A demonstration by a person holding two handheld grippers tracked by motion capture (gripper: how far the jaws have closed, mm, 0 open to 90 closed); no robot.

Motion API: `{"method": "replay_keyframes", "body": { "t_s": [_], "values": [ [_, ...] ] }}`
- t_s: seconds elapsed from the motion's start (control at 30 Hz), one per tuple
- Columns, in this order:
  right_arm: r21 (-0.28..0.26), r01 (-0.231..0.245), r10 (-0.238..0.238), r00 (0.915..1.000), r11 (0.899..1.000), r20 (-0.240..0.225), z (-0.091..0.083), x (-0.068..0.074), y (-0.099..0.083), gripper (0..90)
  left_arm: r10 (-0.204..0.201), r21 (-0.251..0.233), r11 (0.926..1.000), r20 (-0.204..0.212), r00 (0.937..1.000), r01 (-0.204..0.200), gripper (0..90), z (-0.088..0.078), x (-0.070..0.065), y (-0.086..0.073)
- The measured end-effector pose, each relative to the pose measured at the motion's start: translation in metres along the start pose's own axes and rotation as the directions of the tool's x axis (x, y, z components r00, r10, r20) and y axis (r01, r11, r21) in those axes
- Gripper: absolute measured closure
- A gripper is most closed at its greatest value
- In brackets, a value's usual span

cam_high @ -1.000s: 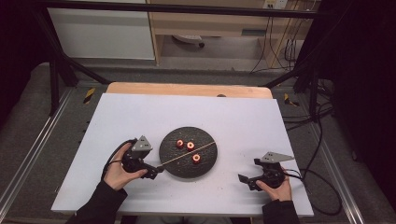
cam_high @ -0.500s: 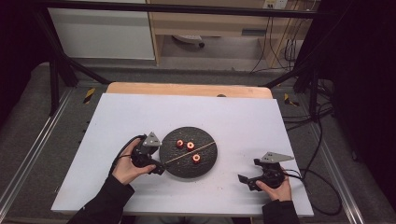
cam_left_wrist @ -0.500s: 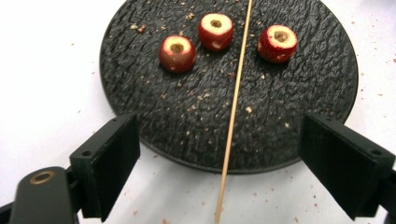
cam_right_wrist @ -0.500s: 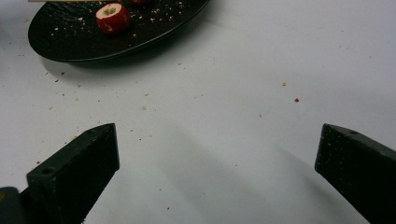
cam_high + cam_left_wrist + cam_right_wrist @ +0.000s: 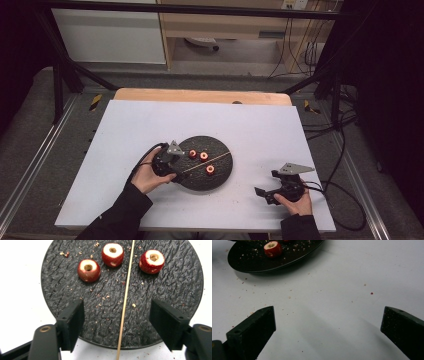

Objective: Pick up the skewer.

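A round black plate (image 5: 220, 175) (image 5: 175, 277) lies mid-table with three cored red fruits (image 5: 204, 156) (image 5: 112, 254) on it. A thin wooden skewer (image 5: 210, 161) (image 5: 124, 305) lies across the plate, its near end past the rim. My left gripper (image 5: 175, 172) (image 5: 117, 315) sits at the plate's left rim. Its jaws straddle the skewer without touching it and have just been closing. My right gripper (image 5: 262, 192) (image 5: 327, 325) rests on the white table near the front right, jaws wide open over bare surface. One fruit (image 5: 273, 249) and the plate edge (image 5: 249, 265) appear at its upper left.
The white tabletop (image 5: 125, 130) carries crumbs around the plate. A wooden board edge (image 5: 200, 95) runs along the far side. Cables (image 5: 345, 190) trail off the right edge. Metal frame rails (image 5: 30, 170) flank the table.
My left gripper has slid rightward onto the plate's left rim, and its jaws have narrowed around the skewer. The right gripper has kept still.
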State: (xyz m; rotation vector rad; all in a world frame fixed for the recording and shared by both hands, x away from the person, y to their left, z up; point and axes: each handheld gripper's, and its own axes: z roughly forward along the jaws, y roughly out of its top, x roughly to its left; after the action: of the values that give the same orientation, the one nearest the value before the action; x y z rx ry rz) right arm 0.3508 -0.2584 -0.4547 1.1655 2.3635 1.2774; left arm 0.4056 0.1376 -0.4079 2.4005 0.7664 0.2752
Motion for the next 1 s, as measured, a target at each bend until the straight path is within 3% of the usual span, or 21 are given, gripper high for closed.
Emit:
{"method": "replay_keyframes", "body": {
  "t_s": [0.27, 0.6, 1.0],
  "values": [
    [0.005, 0.001, -0.001, 1.0000, 1.000, -0.003, 0.000, 0.000, 0.000, 0.6, 0.006, 0.015, 0.9999, 0.013, 0.9999, -0.007, 46.1, 0.008, -0.002, 0.004],
    [0.007, 0.001, -0.001, 1.0000, 1.000, -0.003, 0.000, 0.000, 0.000, 0.6, 0.030, 0.076, 0.9966, 0.028, 0.9991, -0.032, 64.7, 0.017, -0.003, 0.006],
    [0.006, 0.003, -0.003, 1.0000, 1.000, -0.004, 0.001, 0.000, 0.000, 0.6, 0.048, 0.118, 0.9916, 0.044, 0.9979, -0.053, 80.0, 0.019, -0.004, 0.010]
  ]
}}
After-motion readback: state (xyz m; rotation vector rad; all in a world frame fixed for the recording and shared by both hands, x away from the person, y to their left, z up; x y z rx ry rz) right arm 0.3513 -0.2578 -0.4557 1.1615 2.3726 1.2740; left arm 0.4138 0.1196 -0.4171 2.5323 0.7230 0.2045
